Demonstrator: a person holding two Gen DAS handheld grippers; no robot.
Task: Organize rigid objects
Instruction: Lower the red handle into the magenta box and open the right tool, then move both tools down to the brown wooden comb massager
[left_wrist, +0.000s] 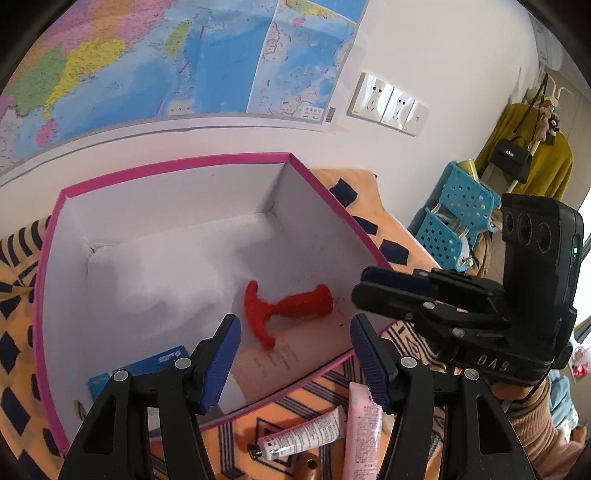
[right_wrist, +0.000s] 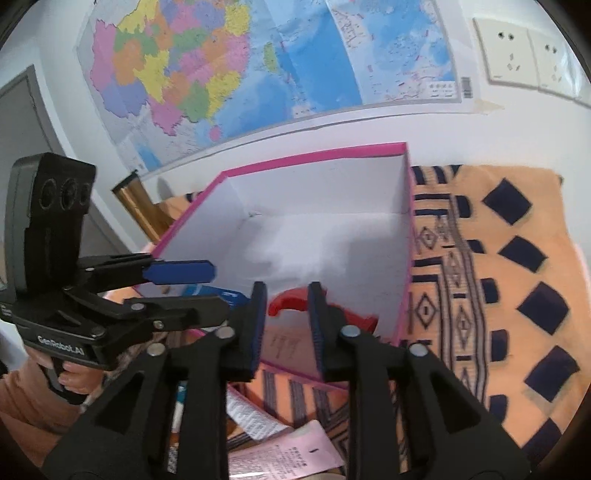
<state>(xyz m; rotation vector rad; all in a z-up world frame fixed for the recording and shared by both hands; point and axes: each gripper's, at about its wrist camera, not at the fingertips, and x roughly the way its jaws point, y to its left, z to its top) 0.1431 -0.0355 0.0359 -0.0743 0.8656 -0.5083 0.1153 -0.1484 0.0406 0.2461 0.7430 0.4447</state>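
Note:
A pink-rimmed white box (left_wrist: 177, 162) stands on the orange patterned cloth; it also shows in the right wrist view (right_wrist: 317, 153). A red toy hammer (left_wrist: 286, 310) lies on the box floor, seen also in the right wrist view (right_wrist: 286, 301). A blue card box (left_wrist: 147, 365) lies in the box's near corner. My left gripper (left_wrist: 293, 363) is open and empty above the box's near rim. My right gripper (right_wrist: 286, 325) is open and empty over the near rim, with the hammer beyond its fingertips. A white tube (left_wrist: 303, 434) and a pink tube (left_wrist: 362, 428) lie on the cloth.
The orange and navy cloth (right_wrist: 498, 277) covers the table right of the box. A wall with a map (left_wrist: 166, 55) and sockets (left_wrist: 388, 101) is behind. Blue baskets (left_wrist: 454, 218) and hung clothes stand at the right. A pink packet (right_wrist: 284, 454) lies below the right gripper.

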